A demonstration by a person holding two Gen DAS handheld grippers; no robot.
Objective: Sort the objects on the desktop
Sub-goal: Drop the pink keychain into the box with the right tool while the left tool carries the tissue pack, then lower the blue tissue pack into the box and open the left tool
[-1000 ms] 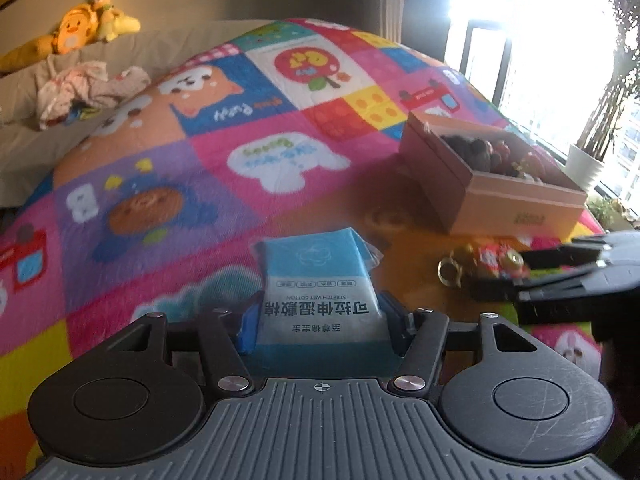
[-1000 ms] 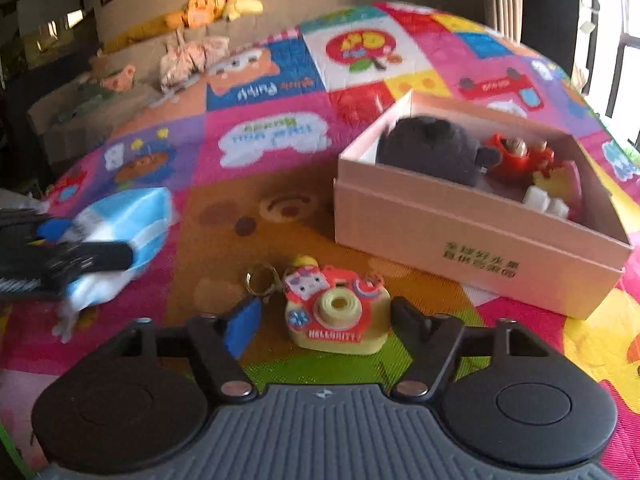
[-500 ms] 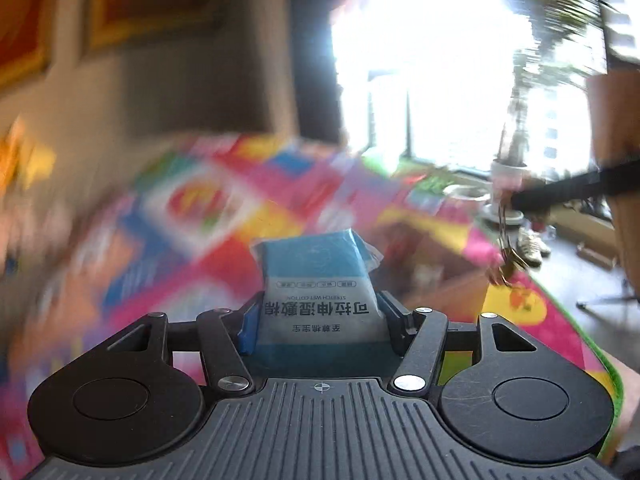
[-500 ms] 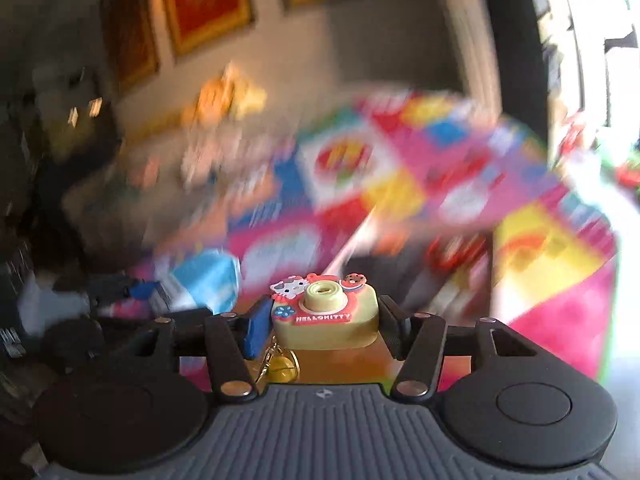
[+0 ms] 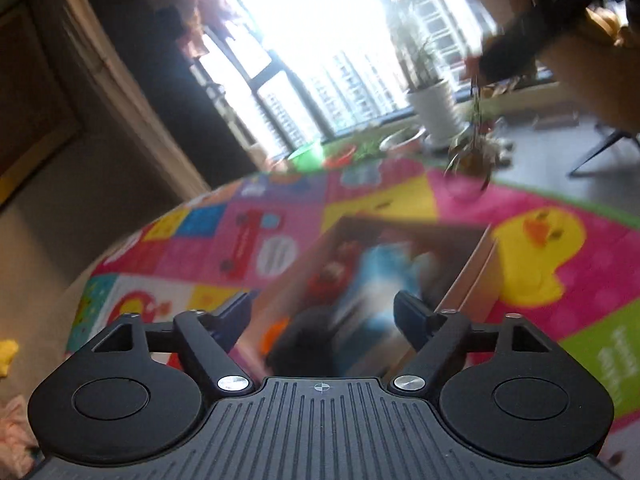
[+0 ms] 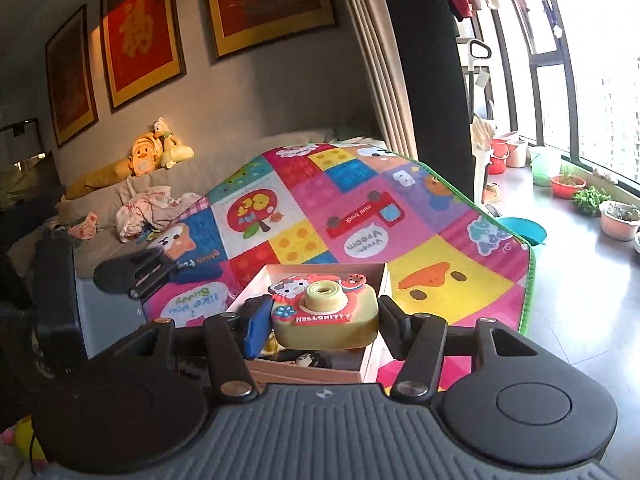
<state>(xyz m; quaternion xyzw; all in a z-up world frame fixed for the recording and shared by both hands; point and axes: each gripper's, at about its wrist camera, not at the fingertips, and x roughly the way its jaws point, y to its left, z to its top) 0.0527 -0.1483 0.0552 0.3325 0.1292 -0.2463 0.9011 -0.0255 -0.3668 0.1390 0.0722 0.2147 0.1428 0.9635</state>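
Observation:
My left gripper (image 5: 322,312) is open and empty above the pink cardboard box (image 5: 476,268). A blurred blue wipes packet (image 5: 380,280) is inside the box among toys. My right gripper (image 6: 320,318) is shut on the yellow Hello Kitty toy camera (image 6: 326,314) and holds it above the same box (image 6: 372,360). In the left wrist view the right gripper's dark arm (image 5: 532,36) is at the upper right, with a keyring (image 5: 468,152) dangling below it. The left gripper (image 6: 136,270) shows at the left in the right wrist view.
The box stands on a colourful play mat (image 6: 360,216). A sofa with plush toys (image 6: 148,156) and clothes lies behind. Plant pots (image 6: 618,220) and a blue basin (image 6: 520,230) stand on the floor by the window. A white pot (image 5: 434,108) is by the glass.
My left gripper opened and the blue packet dropped into the box. Both grippers swung over the box; the right one still holds the toy camera.

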